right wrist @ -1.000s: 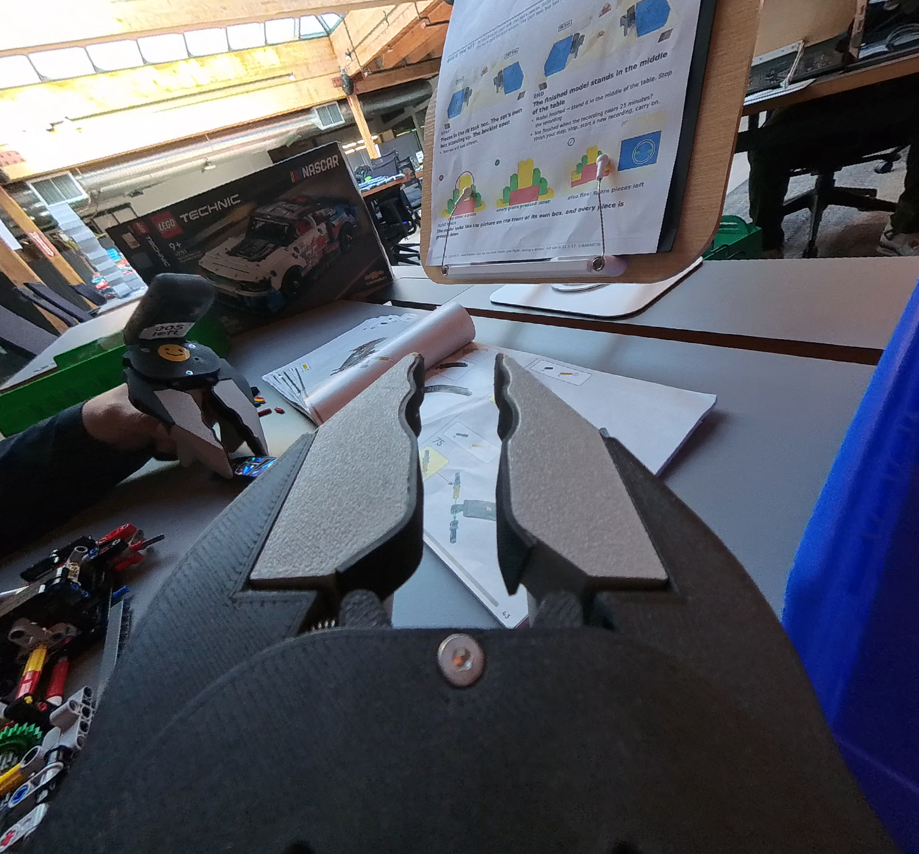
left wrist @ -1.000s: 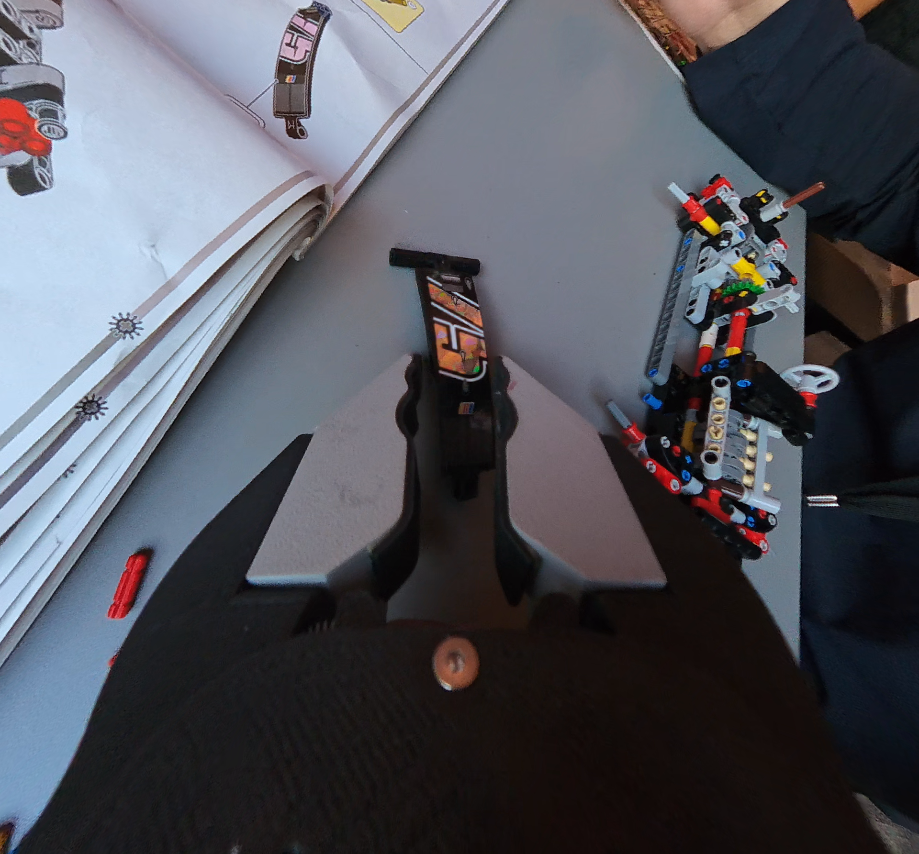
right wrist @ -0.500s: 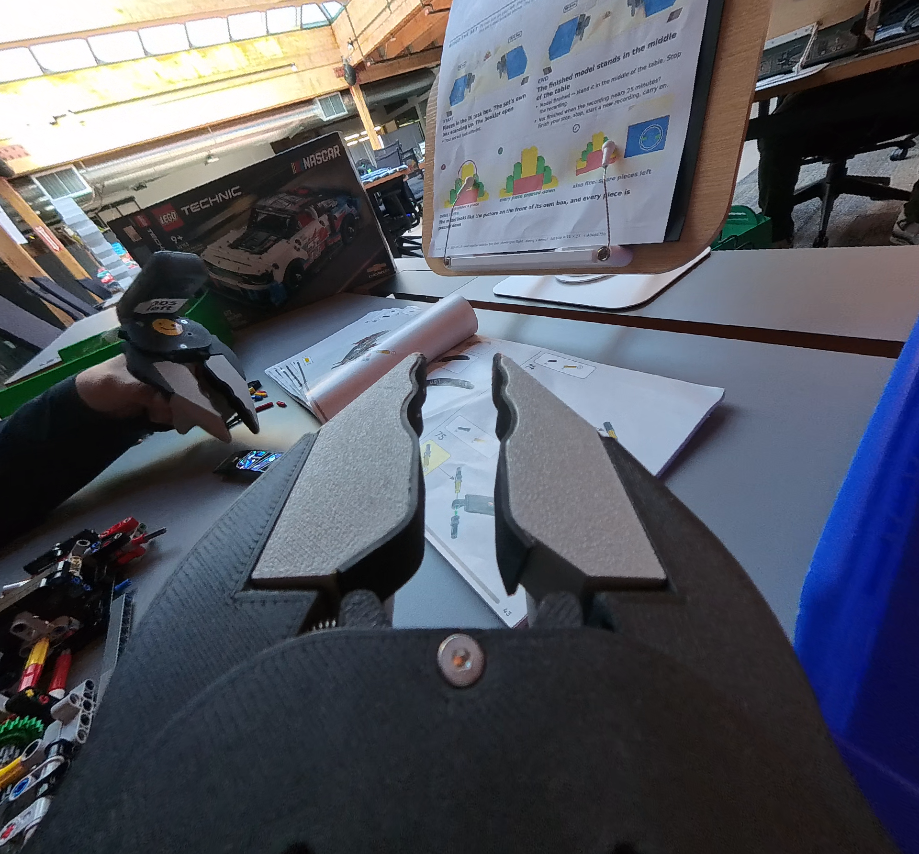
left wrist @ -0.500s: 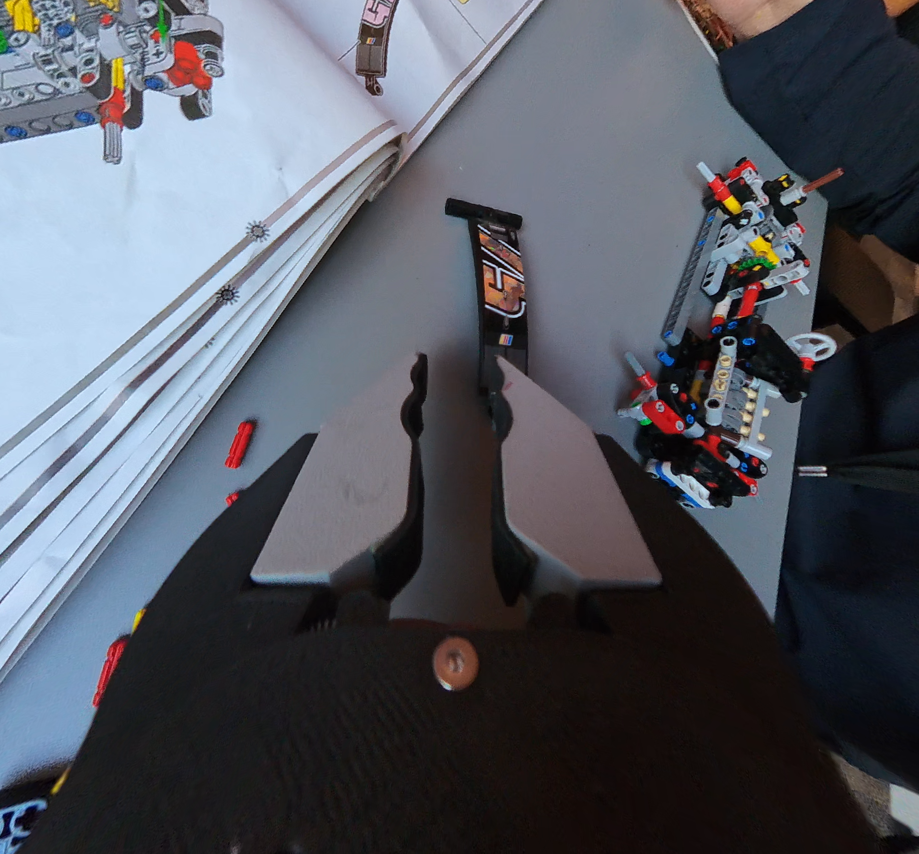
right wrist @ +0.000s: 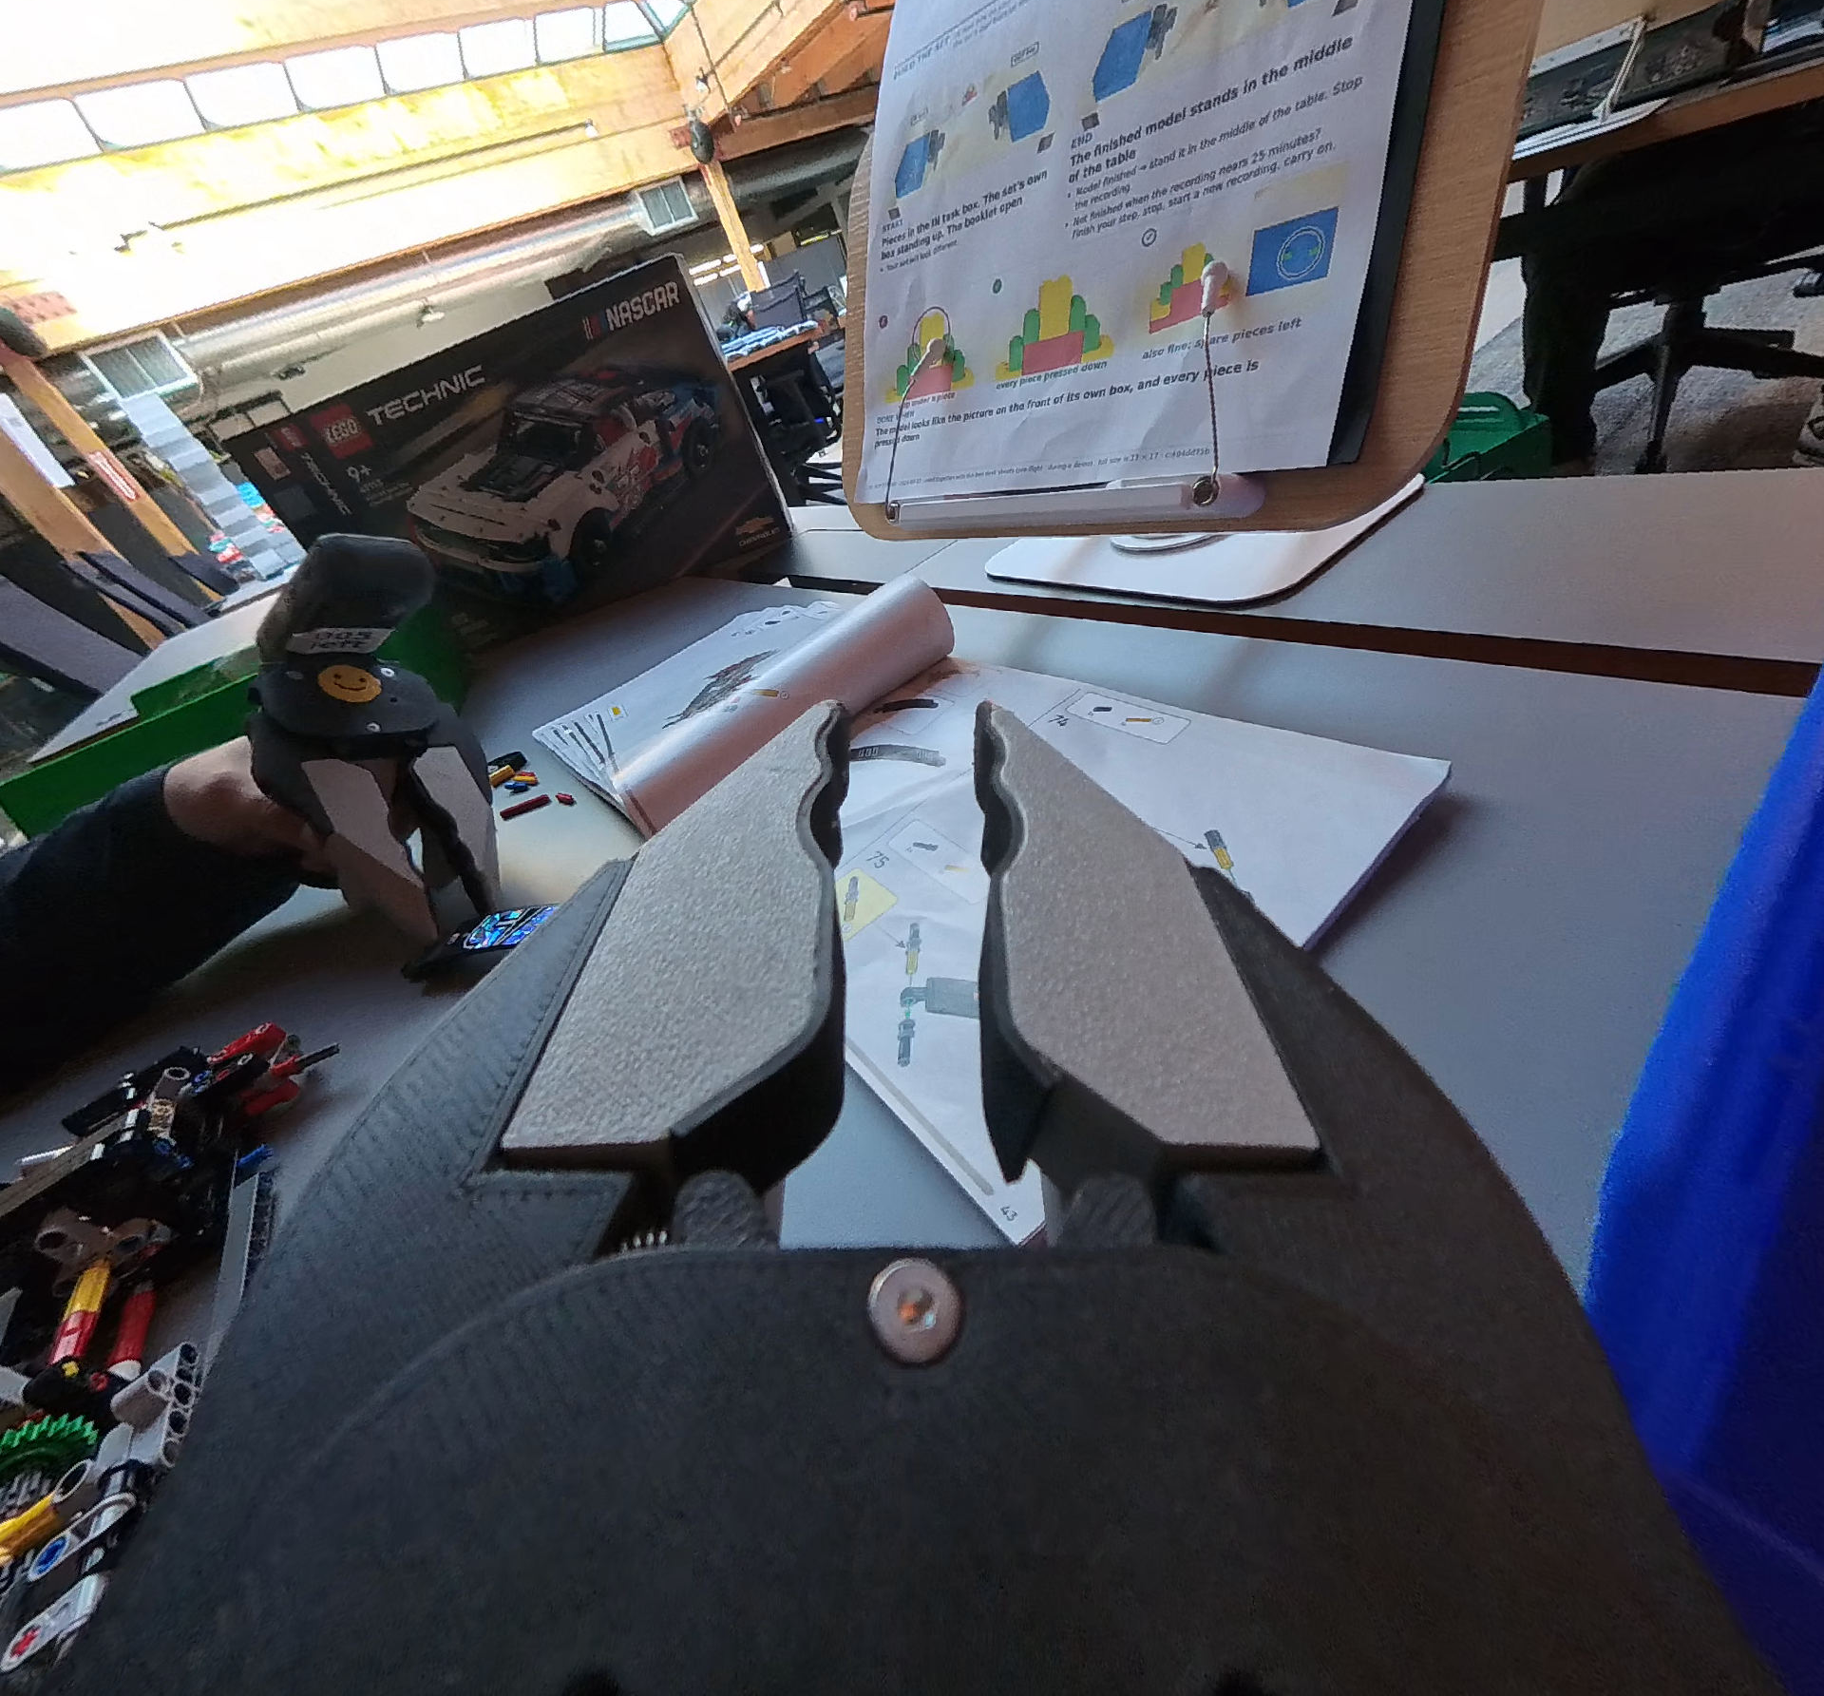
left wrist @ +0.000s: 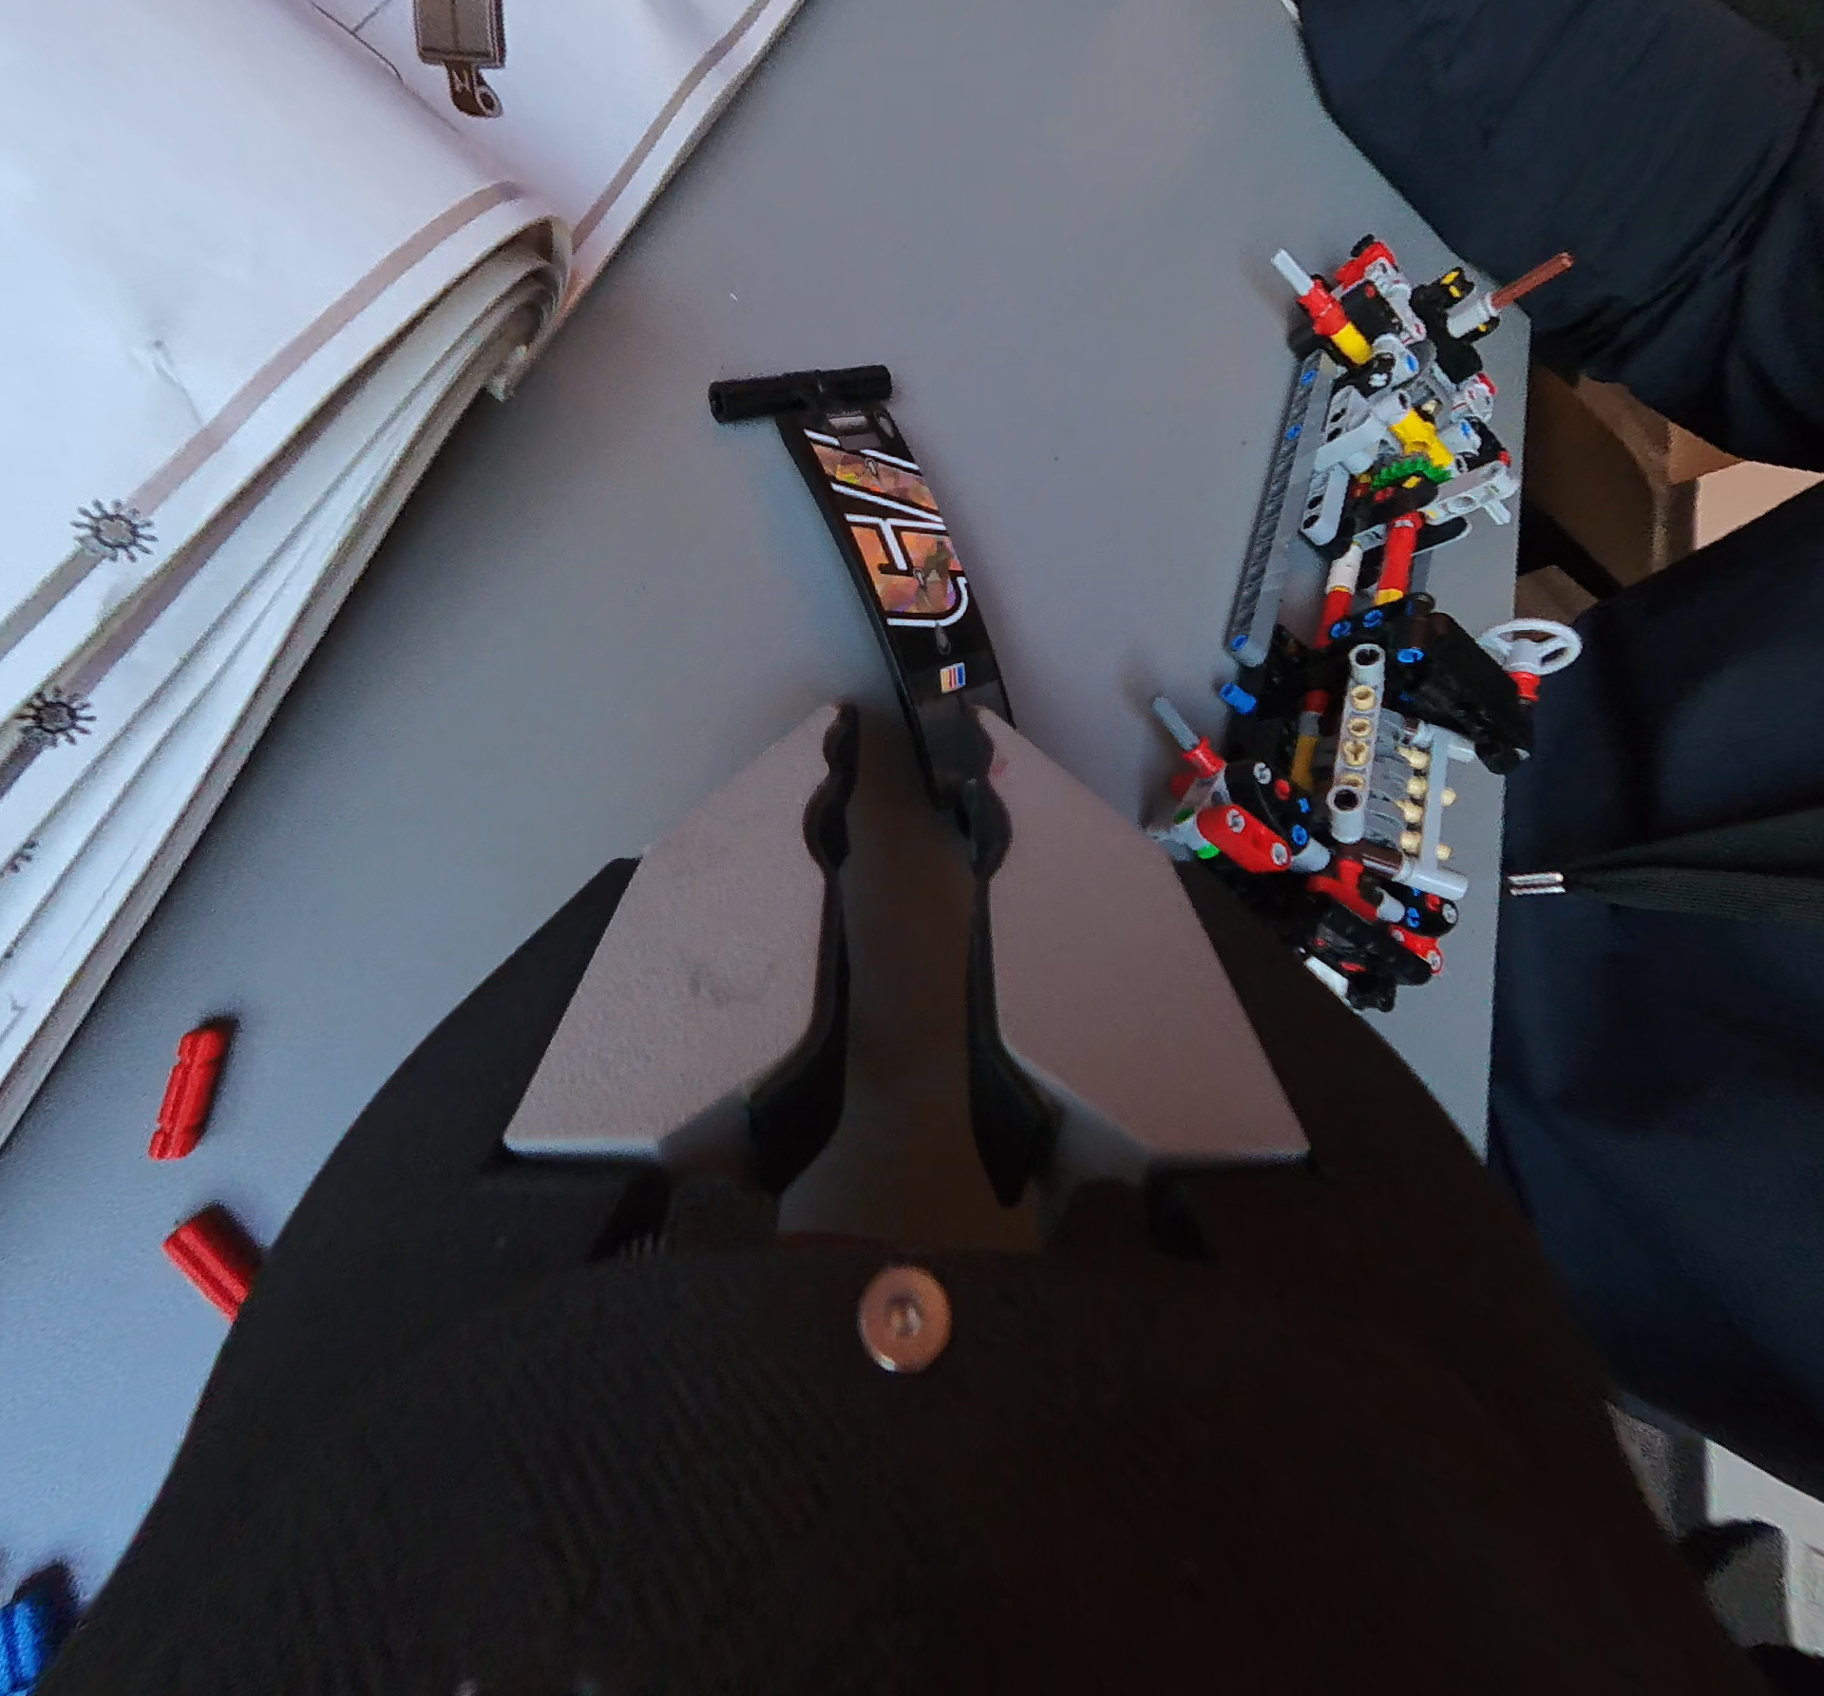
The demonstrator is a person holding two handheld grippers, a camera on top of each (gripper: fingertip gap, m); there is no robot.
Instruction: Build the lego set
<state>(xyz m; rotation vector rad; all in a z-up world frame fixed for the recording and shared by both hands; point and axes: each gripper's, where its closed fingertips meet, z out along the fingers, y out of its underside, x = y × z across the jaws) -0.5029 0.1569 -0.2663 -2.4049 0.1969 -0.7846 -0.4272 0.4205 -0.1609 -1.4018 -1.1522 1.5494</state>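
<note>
The left claw (left wrist: 908, 731) is tipped down onto the grey bench (left wrist: 1036, 168) with its jaws partly open around the near end of a thin black curved panel (left wrist: 898, 543). The panel's end lies against the inner edge of the right finger (left wrist: 987, 819), while a clear strip of bench shows between it and the left finger, so nothing is gripped. The panel lies flat with its printed face up. Its long axis runs away from the claw and bows toward the left, ending in a short black cross-bar at the far tip. By the look of it, such a thin, slick strip would sit more securely if centred between the pads rather than off to one side, as a pinch at the very end could let it pivot or skid. Two red pins (left wrist: 188, 1091) lie to the near left by the open booklet (left wrist: 247, 267), whose pages cover the far left of the bench. A partly built model (left wrist: 1382, 661) sits along the bench's right edge, next to a dark sleeve (left wrist: 1579, 69). The right claw (right wrist: 908, 731) is held above the bench with its jaws apart and nothing between them, the booklet's pages showing through the gap. Beyond it stand the set's dark box (right wrist: 513, 425) and a wooden stand holding a printed sheet (right wrist: 1135, 168), with something blue (right wrist: 1727, 1155) close on the right.
</note>
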